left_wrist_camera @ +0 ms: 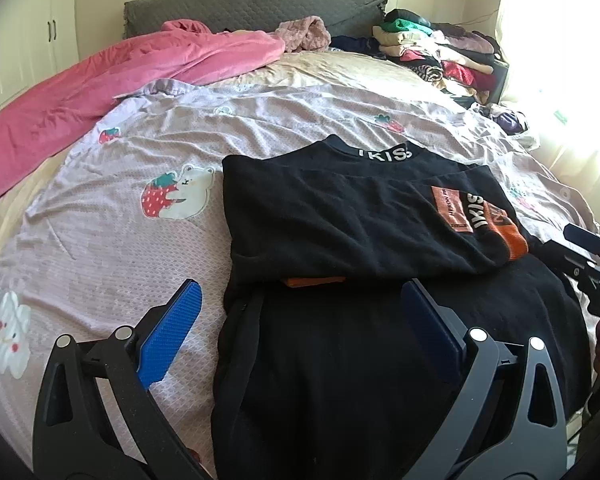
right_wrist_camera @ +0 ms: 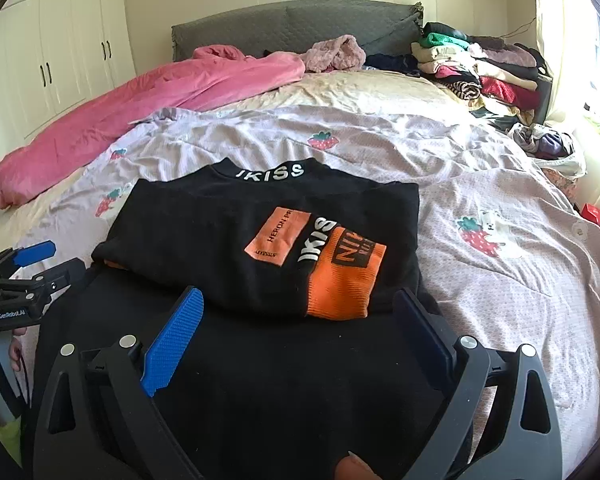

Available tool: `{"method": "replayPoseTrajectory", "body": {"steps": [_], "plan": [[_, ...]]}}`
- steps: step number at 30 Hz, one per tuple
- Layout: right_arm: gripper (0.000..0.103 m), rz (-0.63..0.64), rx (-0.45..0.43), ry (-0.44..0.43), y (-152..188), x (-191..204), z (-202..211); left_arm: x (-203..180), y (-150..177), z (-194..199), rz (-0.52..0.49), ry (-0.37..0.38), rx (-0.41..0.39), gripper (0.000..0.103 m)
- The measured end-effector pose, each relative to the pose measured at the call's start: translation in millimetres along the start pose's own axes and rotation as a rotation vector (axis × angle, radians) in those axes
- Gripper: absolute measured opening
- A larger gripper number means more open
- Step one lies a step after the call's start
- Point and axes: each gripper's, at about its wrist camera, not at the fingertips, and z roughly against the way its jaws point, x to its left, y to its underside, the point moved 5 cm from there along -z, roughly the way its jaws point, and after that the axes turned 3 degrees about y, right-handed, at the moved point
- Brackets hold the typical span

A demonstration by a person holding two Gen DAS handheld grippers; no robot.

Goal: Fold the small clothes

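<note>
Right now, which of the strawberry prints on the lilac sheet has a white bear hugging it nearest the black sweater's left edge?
The strawberry-and-white-bear print, just left of the black sweater; the other strawberries lie farther away.

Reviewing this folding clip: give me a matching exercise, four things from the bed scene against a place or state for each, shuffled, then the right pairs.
Things
1. black sweater
2. pink blanket
3. pile of clothes
4. right gripper

Places or states
A. bunched along the bed's far left side
B. stacked in the far right corner by the headboard
C. open, nothing between the fingers
D. partly folded, top half laid over the lower half

Pairs: 1-D, 2-A, 3-B, 4-C
</note>
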Motion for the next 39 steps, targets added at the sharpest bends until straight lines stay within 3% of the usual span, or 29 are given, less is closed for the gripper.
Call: {"method": "replayPoseTrajectory", "body": {"steps": [24,39], "plan": [[0.095,0.021,-0.090,0.025,-9.7,-2.0,59.9,-0.8,2.4,57.1,-0.041,-0.019,-0.067,0.093],[0.098,0.012,-0.073,0.044,9.3,-11.7,78.9,8.2,14.5,79.8,-0.052,-0.047,-0.084,0.093]]}}
